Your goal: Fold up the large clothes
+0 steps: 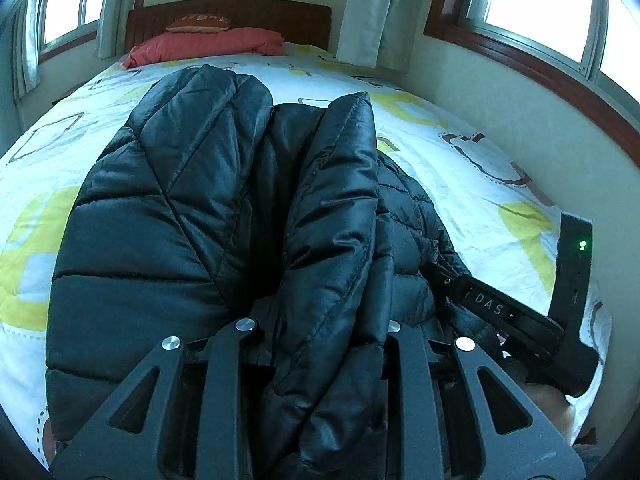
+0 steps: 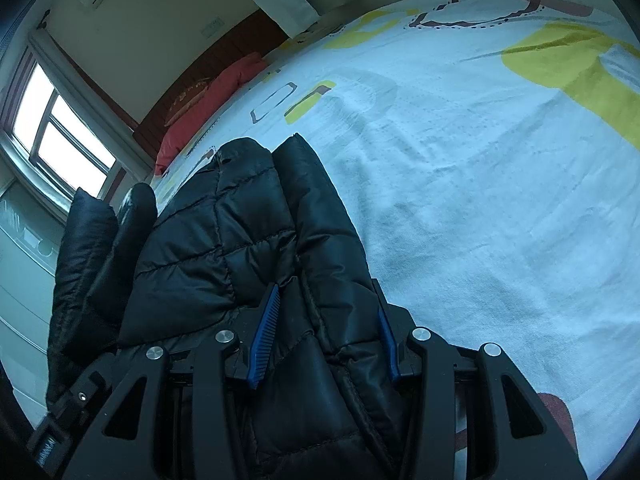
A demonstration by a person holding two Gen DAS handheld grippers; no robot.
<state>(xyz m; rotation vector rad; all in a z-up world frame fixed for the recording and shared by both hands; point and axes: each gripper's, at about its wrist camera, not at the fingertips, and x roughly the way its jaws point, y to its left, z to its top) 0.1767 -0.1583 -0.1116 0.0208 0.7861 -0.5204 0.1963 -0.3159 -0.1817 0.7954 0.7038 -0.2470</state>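
A black quilted puffer jacket (image 1: 208, 208) lies bunched on the bed, its folds rising toward the camera. My left gripper (image 1: 324, 328) is shut on a thick fold of the jacket that fills the gap between its black fingers. In the right wrist view the same jacket (image 2: 240, 232) drapes over my right gripper (image 2: 326, 320), whose blue pads (image 2: 264, 332) press a padded edge from both sides. The right gripper's body (image 1: 520, 320) shows at the lower right of the left wrist view, low beside the jacket. Both sets of fingertips are buried in fabric.
The bed sheet (image 1: 460, 168) is white with yellow and brown shapes and spreads wide to the right (image 2: 480, 200). A red pillow (image 1: 208, 44) lies at the wooden headboard (image 1: 228, 12). Windows and curtains line the walls. A wall runs close along the bed's right side.
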